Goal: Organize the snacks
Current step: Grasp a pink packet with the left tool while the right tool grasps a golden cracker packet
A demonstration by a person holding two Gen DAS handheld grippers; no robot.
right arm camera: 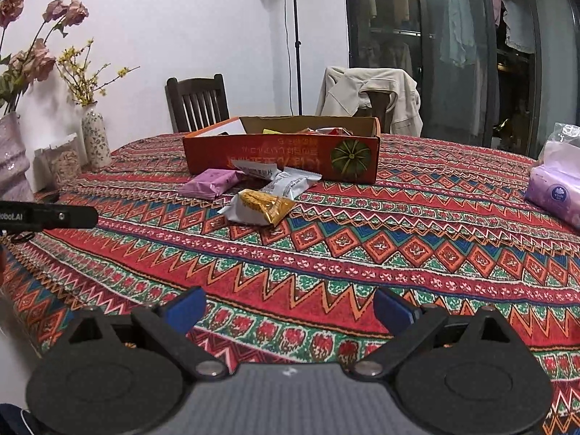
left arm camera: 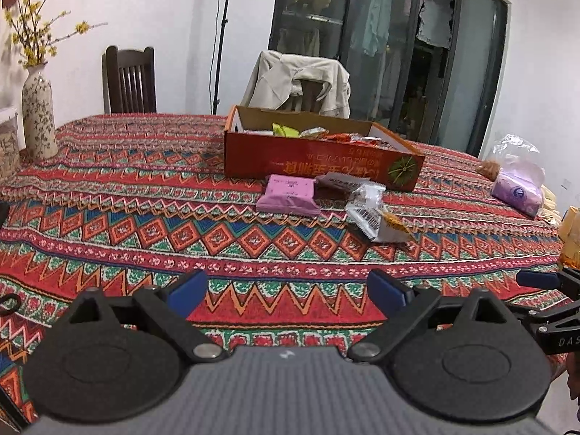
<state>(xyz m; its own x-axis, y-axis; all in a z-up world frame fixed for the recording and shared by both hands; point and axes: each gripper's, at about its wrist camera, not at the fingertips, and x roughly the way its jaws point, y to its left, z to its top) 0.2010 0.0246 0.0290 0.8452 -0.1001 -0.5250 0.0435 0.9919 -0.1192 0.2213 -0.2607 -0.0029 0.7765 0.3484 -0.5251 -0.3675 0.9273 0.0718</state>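
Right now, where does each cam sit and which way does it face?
Left wrist: on the left gripper, low over the tablecloth, facing the box and chairs; own open jaws show, right gripper at the right edge.
Right wrist: on the right gripper, same heading, further right; own open jaws show, left gripper at the left edge.
Shared: box, pink pack, yellow pack.
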